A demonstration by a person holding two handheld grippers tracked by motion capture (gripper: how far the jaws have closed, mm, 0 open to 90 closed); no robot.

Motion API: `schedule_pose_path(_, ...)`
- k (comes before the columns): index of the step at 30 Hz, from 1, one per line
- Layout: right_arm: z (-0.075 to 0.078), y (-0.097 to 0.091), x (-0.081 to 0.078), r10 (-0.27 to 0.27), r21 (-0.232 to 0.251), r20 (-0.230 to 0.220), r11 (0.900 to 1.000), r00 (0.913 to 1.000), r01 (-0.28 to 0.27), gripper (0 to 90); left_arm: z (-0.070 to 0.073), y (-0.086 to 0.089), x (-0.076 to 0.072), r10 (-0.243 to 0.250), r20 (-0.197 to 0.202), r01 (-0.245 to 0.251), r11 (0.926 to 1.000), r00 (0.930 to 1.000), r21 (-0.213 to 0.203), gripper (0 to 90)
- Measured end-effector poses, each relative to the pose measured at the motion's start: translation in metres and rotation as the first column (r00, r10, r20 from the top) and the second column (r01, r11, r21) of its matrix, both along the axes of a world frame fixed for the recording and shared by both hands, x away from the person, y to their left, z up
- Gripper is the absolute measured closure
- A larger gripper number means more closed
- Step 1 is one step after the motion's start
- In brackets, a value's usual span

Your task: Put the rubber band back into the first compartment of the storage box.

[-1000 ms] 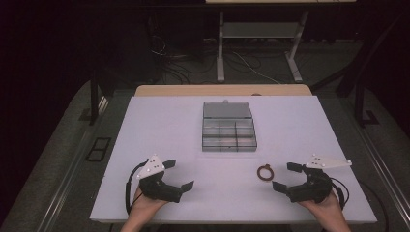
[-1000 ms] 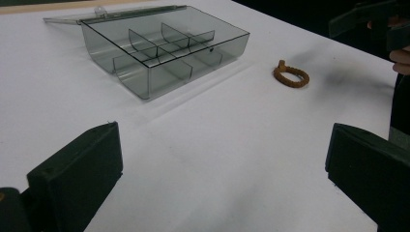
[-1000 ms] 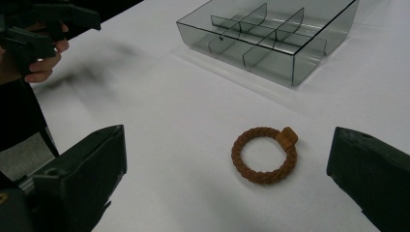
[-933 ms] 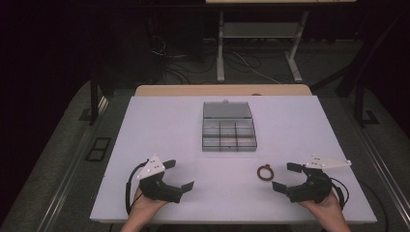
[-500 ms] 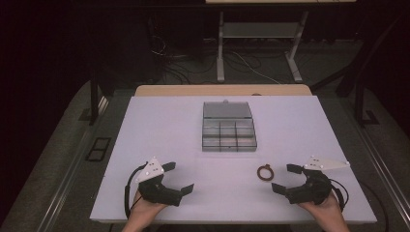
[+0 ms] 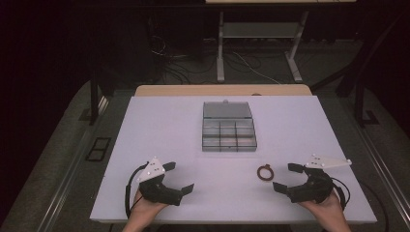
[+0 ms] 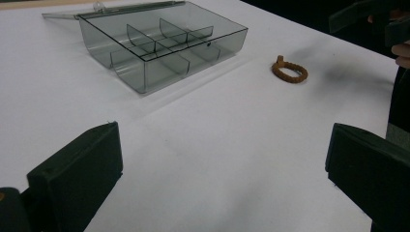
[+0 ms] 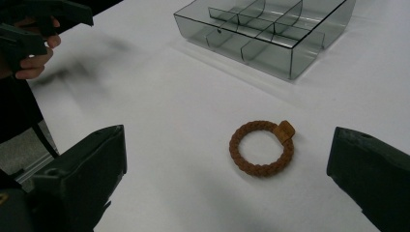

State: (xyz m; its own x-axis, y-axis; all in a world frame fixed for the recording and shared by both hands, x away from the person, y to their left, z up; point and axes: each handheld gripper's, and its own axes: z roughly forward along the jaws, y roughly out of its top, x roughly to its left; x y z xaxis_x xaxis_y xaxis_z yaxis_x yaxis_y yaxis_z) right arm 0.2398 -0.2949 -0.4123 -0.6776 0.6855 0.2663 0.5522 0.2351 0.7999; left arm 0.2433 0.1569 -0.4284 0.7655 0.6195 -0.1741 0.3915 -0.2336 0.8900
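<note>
Right hand-held gripper [image 8: 227, 179] spread wide near braided ring [image 8: 261, 148], its clasp [image 8: 284, 130] distinct close-up.

Ring [image 8: 261, 148]: brown, braided
Box [image 6: 228, 127]: smoky grey, clear
Table [image 6: 159, 125]: white
Grippers' jaws: black
Gripper plates: light grey

I'm looking down on a white rectangular table top [image 6: 159, 125] with a strip of pale wooden board [image 6: 222, 90] showing along its far edge, brightly lit while the room around it lies in deep shadow. Beyond the far edge, a grey metal-legged desk frame [image 6: 258, 43] stands on the dark floor, with loose black and white cables [image 6: 188, 60] tangled at its feet. To the left, a dark grey floor mat [image 6: 72, 145] runs beside the table, and black stand legs [image 6: 360, 96] rise at the right.
</note>
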Motion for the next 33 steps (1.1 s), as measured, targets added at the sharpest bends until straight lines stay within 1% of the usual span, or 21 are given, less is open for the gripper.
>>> schedule_pose_path(2,0.001,0.0,0.001,0.005,-0.007,-0.008,1.0,1.0,-0.005,0.7,0.0,0.0,0.0,0.006,-0.003,-0.006,1.0,1.0,-0.002,0.0)
schedule_pose_path(4,0.001,0.0,0.002,0.018,-0.03,-0.018,0.9994,0.9997,-0.018,0.7,0.0,0.001,0.0,0.013,0.0,-0.013,0.9999,0.9999,-0.003,0.0)
schedule_pose_path(6,0.001,0.001,0.003,0.022,-0.039,-0.022,0.999,0.9995,-0.023,0.7,-0.001,0.002,0.0,0.015,0.0,-0.015,0.9999,0.9999,-0.004,0.0)
schedule_pose_path(8,0.0,0.001,0.003,0.027,-0.055,-0.039,0.9981,0.9989,-0.029,0.7,-0.001,0.002,0.001,0.018,-0.002,-0.018,0.9998,0.9998,-0.004,0.0)
schedule_pose_path(12,0.0,0.001,0.005,0.035,-0.058,-0.048,0.9976,0.9983,-0.037,0.7,-0.001,0.001,0.001,0.012,-0.003,-0.012,0.9999,0.9999,0.003,0.0)
schedule_pose_path(15,0.001,0.003,0.008,0.046,-0.072,-0.049,0.9961,0.9977,-0.05,0.7,-0.001,0.0,0.001,0.006,-0.001,-0.006,0.9999,1.0,0.012,0.0)
schedule_pose_path(20,0.005,0.004,0.013,0.059,-0.08,-0.063,0.9947,0.9963,-0.064,0.7,-0.001,0.0,0.001,0.005,-0.006,-0.004,0.9999,1.0,0.01,0.0)
schedule_pose_path(23,0.007,0.008,0.018,0.08,-0.098,-0.075,0.9914,0.9939,-0.087,0.7,-0.001,0.0,0.001,0.003,-0.003,-0.003,0.9999,1.0,0.01,0.0)
schedule_pose_path(24,0.008,0.009,0.019,0.082,-0.104,-0.086,0.9904,0.993,-0.09,0.7,-0.001,0.0,0.001,0.003,-0.004,-0.003,0.9999,1.0,0.01,0.0)
schedule_pose_path(27,0.01,0.012,0.023,0.101,-0.128,-0.092,0.9854,0.9906,-0.112,0.7,-0.002,0.0,0.001,0.001,-0.006,-0.001,0.9999,1.0,0.011,0.0)
schedule_pose_path(28,0.01,0.012,0.023,0.101,-0.128,-0.092,0.9854,0.9906,-0.112,0.7,-0.002,0.0,0.001,0.002,-0.005,-0.002,0.9999,1.0,0.01,0.0)
schedule_pose_path(32,0.015,0.018,0.029,0.129,-0.146,-0.105,0.9788,0.9861,-0.143,0.7,-0.001,0.0,0.001,0.002,-0.004,-0.002,0.9999,1.0,0.011,0.0)
schedule_pose_path(33,0.015,0.018,0.029,0.129,-0.146,-0.105,0.9788,0.9861,-0.143,0.7,-0.001,0.0,0.001,0.002,-0.003,-0.002,0.9999,1.0,0.011,0.0)
